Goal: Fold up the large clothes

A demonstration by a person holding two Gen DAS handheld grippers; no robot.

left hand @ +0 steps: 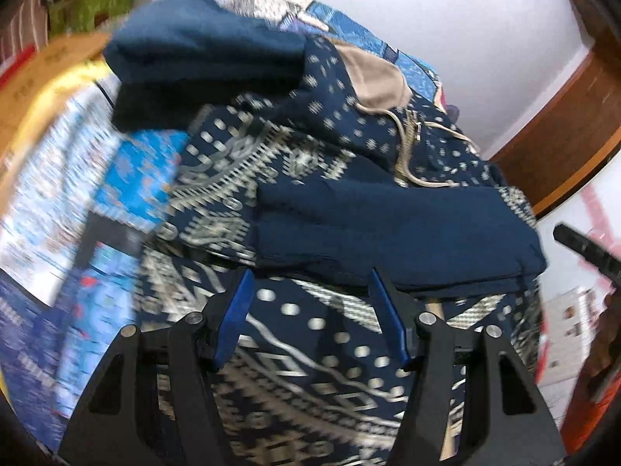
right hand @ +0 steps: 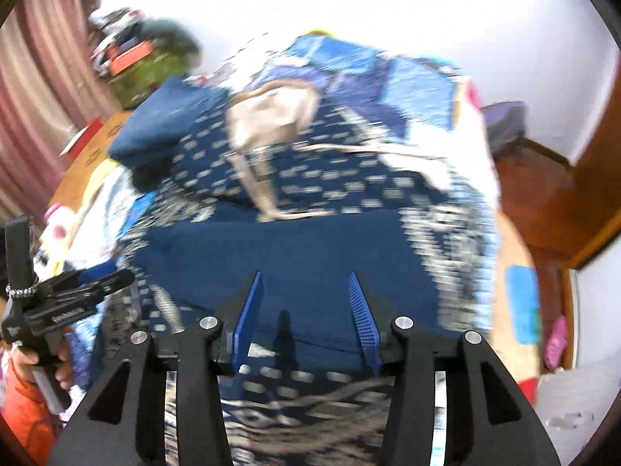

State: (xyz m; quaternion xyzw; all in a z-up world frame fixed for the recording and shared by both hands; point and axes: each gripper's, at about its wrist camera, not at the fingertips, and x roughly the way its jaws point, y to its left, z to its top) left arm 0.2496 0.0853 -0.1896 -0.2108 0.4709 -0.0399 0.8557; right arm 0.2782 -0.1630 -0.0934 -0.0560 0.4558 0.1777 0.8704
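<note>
So both grippers are just hanging over the hoodie (left hand: pixel 295 178) with nothing in them. The left gripper (left hand: pixel 308 291) has its blue fingers (left hand: pixel 236 322) spread wide apart, and right past the fingertips is a folded plain navy sleeve (left hand: pixel 396 233) lying across the patterned body of the garment, the sleeve's near edge almost at the tips but I can't tell if it actually touches. Further ahead of it there's the tan hood lining (left hand: pixel 372 77) with the drawstrings (left hand: pixel 407 147) trailing down, and up and to the left the other plain navy sleeve (left hand: pixel 202 58) is bunched up. Same deal on the right gripper (right hand: pixel 304 291): fingers apart, empty, pointing at that same navy panel, with the patterned knit under the tool and the hood beyond it. The whole thing is lying on a blue printed bedsheet (left hand: pixel 147 171) that shows off to the left of the left gripper. In the right wrist view you can see the left gripper low on the left side, held in a hand (right hand: pixel 39 361). Both views are pretty motion-blurred, so the fine details are mushy.
</note>
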